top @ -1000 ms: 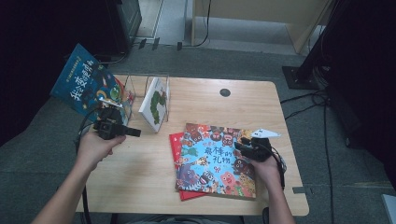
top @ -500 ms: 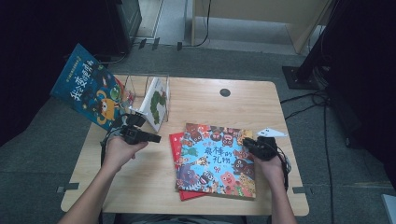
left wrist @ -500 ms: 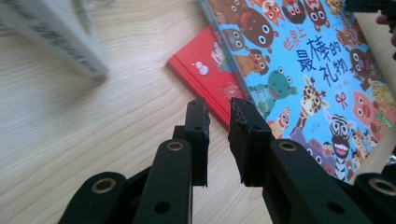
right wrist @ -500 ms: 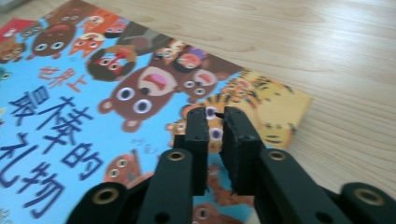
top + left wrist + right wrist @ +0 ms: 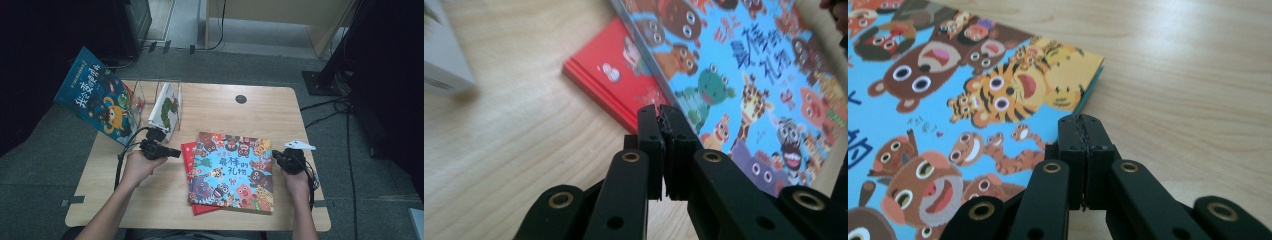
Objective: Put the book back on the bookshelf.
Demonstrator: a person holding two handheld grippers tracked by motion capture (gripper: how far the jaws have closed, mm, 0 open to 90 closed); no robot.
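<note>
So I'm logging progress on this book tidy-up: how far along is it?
Done, it seems: a white book stands in the clear rack, with a blue book leaning at the rack's left. In hand: nothing; the left gripper and the right gripper are both shut at the edges of the animal-cover book. Left: that book and the red book under it lie flat on the table.

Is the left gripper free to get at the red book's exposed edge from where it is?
Probably yes: the left gripper, jaws shut, sits beside the red book, bare table between them.
</note>
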